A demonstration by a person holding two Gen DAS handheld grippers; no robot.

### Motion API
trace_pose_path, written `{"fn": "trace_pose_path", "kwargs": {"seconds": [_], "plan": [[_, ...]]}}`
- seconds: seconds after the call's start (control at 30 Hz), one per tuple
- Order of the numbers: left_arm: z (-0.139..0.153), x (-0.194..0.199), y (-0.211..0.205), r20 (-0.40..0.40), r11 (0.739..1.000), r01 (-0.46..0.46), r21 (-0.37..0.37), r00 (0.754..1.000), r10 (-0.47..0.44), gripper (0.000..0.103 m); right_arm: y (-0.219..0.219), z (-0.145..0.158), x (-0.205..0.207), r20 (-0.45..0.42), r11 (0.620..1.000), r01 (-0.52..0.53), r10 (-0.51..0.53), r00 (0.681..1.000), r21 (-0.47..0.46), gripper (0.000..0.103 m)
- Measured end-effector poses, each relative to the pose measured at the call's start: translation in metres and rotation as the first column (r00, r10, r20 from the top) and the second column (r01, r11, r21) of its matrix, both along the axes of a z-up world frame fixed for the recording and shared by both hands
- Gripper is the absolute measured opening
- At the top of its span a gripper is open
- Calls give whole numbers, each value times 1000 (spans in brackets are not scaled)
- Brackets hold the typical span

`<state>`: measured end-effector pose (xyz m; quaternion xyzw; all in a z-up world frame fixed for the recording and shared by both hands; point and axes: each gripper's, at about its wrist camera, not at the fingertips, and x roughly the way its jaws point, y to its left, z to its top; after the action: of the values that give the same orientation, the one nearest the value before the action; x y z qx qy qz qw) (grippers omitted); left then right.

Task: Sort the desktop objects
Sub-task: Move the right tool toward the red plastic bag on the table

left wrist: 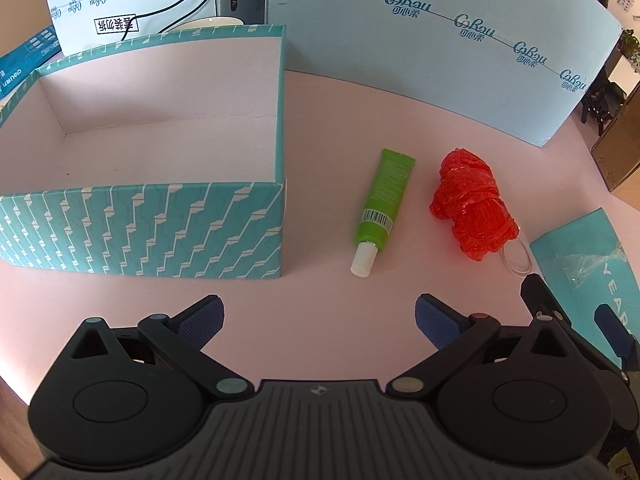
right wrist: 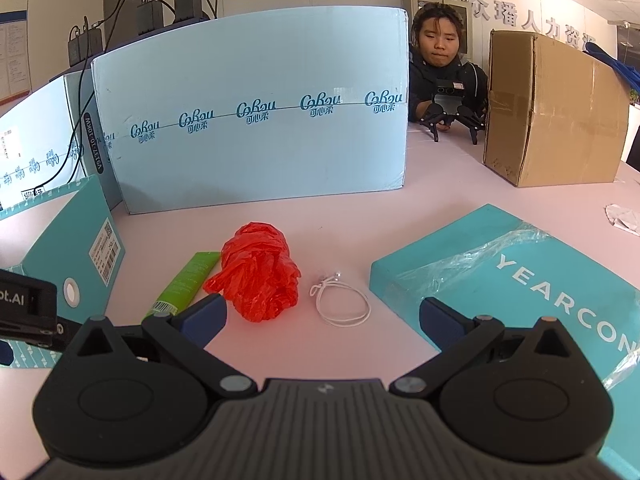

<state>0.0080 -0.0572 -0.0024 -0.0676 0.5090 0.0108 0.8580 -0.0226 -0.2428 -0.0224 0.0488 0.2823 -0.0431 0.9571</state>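
Both tools, left tool (left wrist: 318,320) and right tool (right wrist: 322,318), gape empty; ahead of the right, the crumpled red bag (right wrist: 256,270) could slip out, squashing under a shallow pinch.

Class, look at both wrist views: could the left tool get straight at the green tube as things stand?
Probably yes. The left tool is open, and only bare table lies between it and the green tube, which has clear gaps beside it.

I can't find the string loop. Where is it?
In the right wrist view, the white string loop lies on the table between the red bag and the teal lid.
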Motion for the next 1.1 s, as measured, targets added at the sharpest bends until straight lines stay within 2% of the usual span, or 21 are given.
{"fn": "trace_pose_path", "kwargs": {"seconds": [0.53, 0.8, 1.1], "plan": [[0, 2, 20, -3, 995, -99, -6, 995, 99, 102, -1, 1, 0, 14, 999, 28, -28, 1000, 21, 103], [-1, 2, 40, -13, 989, -147, -3, 989, 147, 102, 10, -2, 6, 4, 997, -21, 21, 1000, 71, 103], [-6, 5, 61, -51, 978, -208, 8, 977, 208, 102, 25, -8, 15, -25, 995, -70, 72, 997, 71, 103]]}}
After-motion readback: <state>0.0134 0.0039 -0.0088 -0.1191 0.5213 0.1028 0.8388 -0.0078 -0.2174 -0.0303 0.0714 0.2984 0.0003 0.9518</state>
